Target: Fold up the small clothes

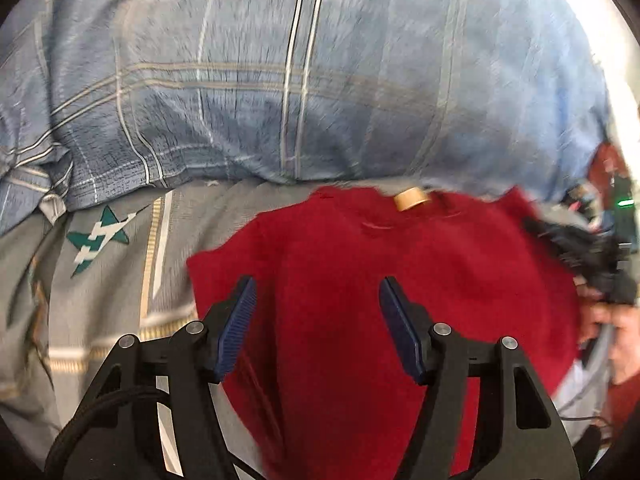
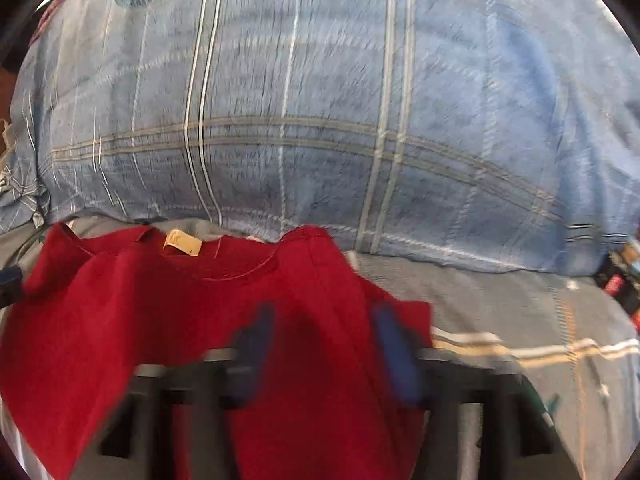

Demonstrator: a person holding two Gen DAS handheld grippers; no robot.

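Observation:
A small red shirt (image 1: 360, 280) lies on the bed with its collar and tan label (image 1: 410, 199) toward the pillow. My left gripper (image 1: 318, 320) is open and empty, hovering over the shirt's left half. In the right wrist view the same red shirt (image 2: 168, 304) lies with its label (image 2: 182, 243) at the back. My right gripper (image 2: 324, 344) is open over the shirt's right side; it is blurred by motion. The right gripper also shows in the left wrist view (image 1: 580, 252) at the shirt's right edge, held by a hand.
A large blue plaid pillow (image 1: 304, 80) lies right behind the shirt, and it fills the back of the right wrist view (image 2: 340, 120). The grey bedsheet (image 1: 100, 280) with star prints spreads to the left. Some dark items (image 2: 620, 284) sit at the far right.

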